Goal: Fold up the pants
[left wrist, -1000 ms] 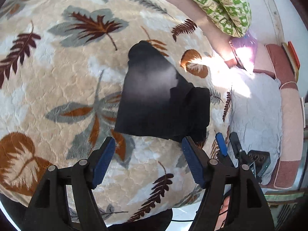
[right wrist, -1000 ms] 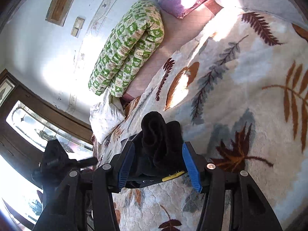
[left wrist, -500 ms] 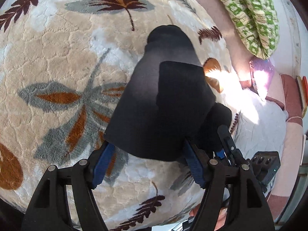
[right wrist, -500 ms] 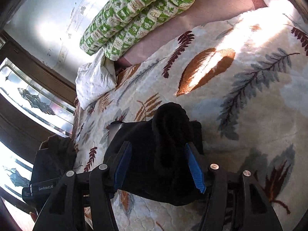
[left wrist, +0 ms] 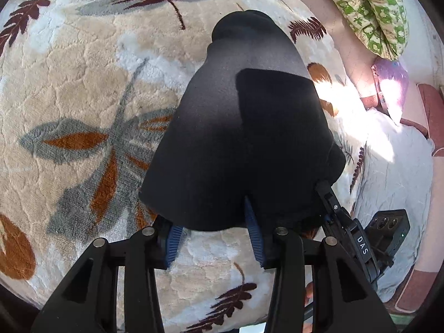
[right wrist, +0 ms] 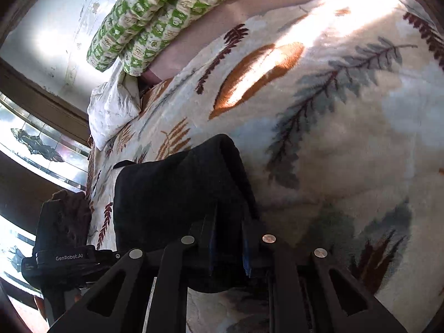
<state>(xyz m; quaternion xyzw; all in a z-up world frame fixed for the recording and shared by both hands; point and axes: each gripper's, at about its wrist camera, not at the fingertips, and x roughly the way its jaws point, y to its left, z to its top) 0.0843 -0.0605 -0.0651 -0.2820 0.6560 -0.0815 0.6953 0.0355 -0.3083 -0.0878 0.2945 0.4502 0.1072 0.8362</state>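
My left gripper (left wrist: 213, 238) sits at the near edge of the black pants (left wrist: 244, 138), its blue-padded fingers (left wrist: 173, 240) spread apart with the hem of the cloth draped over their tips; whether it actually pinches any fabric I cannot tell; my right gripper (right wrist: 227, 247) has its fingers drawn close together with a thick fold of the same pants (right wrist: 177, 194) squeezed between them. The pants lie partly folded on the leaf-patterned fleece blanket (left wrist: 83, 97) that covers the bed; in the left wrist view one darker layer lies doubled over the right half of the garment, and the far end tapers to a rounded bunch. The right gripper (left wrist: 347, 230) shows in that view too, just beside the pants' right corner, marked "DAS". In the right wrist view the left gripper (right wrist: 63, 258) appears at the left, lettered "GenRobot.AI". A green-and-white patterned quilt (right wrist: 163, 16) is rolled up along the wall at the far side; a white pillow (right wrist: 113, 111) lies just beside its end; a purple cushion (left wrist: 391, 83) catches the sun near the blanket's edge.
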